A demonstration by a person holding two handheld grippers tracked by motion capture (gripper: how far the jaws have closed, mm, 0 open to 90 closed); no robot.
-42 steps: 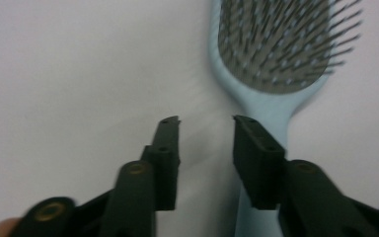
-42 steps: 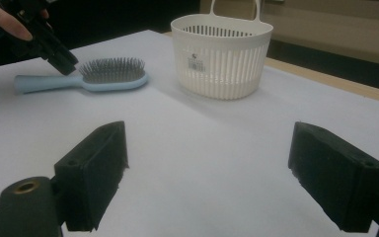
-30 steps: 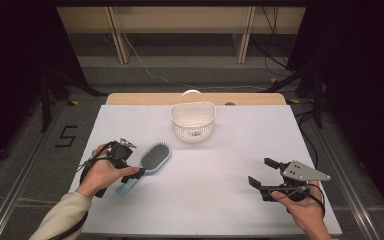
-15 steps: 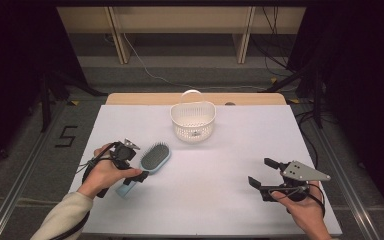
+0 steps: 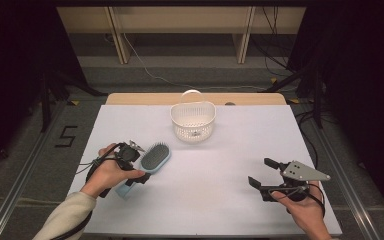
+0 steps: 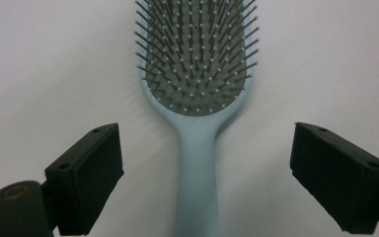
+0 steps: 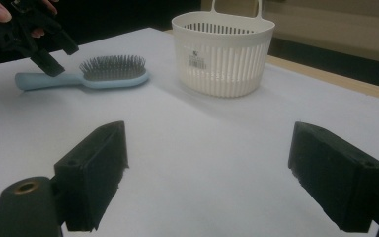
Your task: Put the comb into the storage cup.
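Both tongs (image 6: pixel 197 173) (image 7: pixel 207 173) wide apart, empty; hairbrush (image 6: pixel 197 98) head and handle end cut off.

hairbrush (image 5: pixel 152 159) on table (image 5: pixel 215 200) | basket (image 5: pixel 193 121) behind, right

Left hand-held gripper (image 6: pixel 197 182) hovers jaws wide, just been closing a touch, straddling the pale blue hairbrush (image 6: pixel 197 98) handle without touching, bristles up on the white tabletop (image 6: pixel 54 64).

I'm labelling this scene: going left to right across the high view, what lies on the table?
Left tool held over the light blue plastic hairbrush → white slotted plastic basket with a handle → right tool, open.
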